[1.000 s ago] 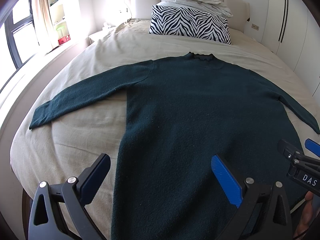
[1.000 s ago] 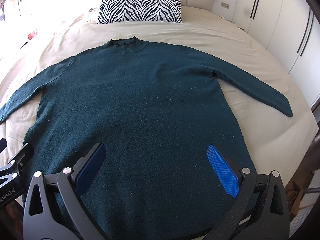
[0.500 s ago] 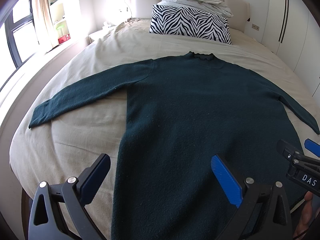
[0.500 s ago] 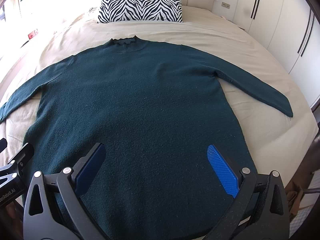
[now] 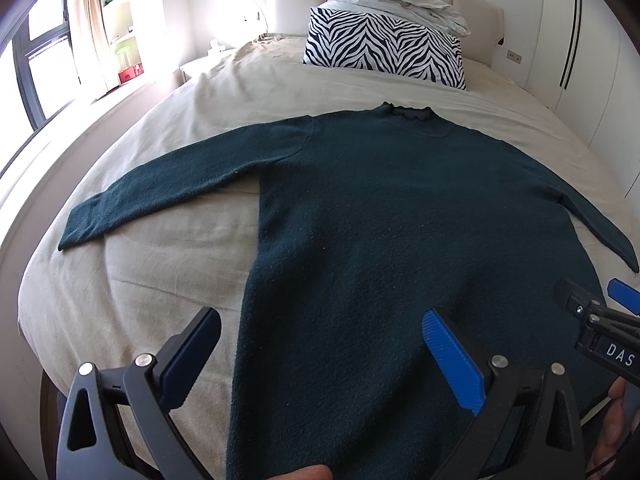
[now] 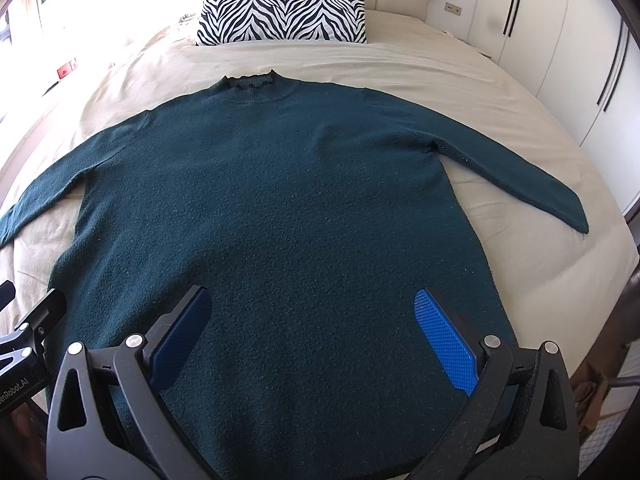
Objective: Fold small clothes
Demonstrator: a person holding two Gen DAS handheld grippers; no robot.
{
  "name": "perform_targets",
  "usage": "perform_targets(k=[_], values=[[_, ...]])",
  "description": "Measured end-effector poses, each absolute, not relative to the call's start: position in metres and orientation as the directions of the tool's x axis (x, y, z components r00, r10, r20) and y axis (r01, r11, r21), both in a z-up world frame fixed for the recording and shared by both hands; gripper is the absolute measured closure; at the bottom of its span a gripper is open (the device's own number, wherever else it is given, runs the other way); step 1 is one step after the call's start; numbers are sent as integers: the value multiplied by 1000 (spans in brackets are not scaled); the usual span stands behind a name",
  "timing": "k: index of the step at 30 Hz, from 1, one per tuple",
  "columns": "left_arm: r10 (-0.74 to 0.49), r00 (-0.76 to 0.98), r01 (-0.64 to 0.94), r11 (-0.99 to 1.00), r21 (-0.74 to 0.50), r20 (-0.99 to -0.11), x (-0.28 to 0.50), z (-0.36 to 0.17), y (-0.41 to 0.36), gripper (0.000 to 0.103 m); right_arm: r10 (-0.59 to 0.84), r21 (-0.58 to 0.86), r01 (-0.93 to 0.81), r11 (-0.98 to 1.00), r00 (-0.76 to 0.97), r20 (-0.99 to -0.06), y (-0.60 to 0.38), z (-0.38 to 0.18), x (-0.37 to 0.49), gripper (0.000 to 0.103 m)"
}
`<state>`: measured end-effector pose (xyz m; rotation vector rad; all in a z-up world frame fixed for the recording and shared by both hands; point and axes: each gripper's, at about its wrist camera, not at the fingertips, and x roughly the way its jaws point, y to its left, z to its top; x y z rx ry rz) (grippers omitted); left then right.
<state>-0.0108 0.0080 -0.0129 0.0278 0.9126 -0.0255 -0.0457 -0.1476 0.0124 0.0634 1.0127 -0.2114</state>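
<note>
We have the dark green sweater (image 6: 280, 208) spread flat on the beige bedsheet (image 5: 152, 280), both sleeves out (nothing folded yet). Our left gripper (image 5: 320, 344) and right gripper (image 6: 312, 320) hover over the hem, jaws spread, empty. Next, we judge, comes pinching a sleeve (image 6: 520, 176) and folding it inward.

beige bed (image 6: 500, 92), green sweater (image 6: 280, 208), zebra pillow (image 6: 280, 12)

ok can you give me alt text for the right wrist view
A dark green sweater lies flat and face up on a beige bed, sleeves spread out to both sides, collar toward a zebra-print pillow. The open right claw hovers over its lower half, holding nothing.
</note>
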Motion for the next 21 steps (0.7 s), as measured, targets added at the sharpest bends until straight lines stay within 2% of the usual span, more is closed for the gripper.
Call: perform_targets(k=[4, 11, 15, 18, 21], values=[[-55, 637, 31, 998, -45, -769, -13, -9, 31, 0, -99, -5, 178, 984, 523, -846, -147, 15, -41, 0], [-226, 661, -74, 929, -362, -715, 15, -7, 131, 0, 37, 146, 121, 982, 630, -776, -142, 41, -22, 0], [-205, 730, -99, 912, -398, -652, 26, -2, 176, 0, 117, 230, 83, 970, 669, -734, -134, 59, -5, 0], [-158, 713, -181, 900, -397, -683, 36, -3, 205, 0, 135, 222, 39, 974, 687, -714, -118, 70, 7, 0], [-174, 735, -275, 807, -522, -656, 41, -12, 250, 0, 164, 224, -5, 975, 696, -699, -103, 76, 18, 0]])
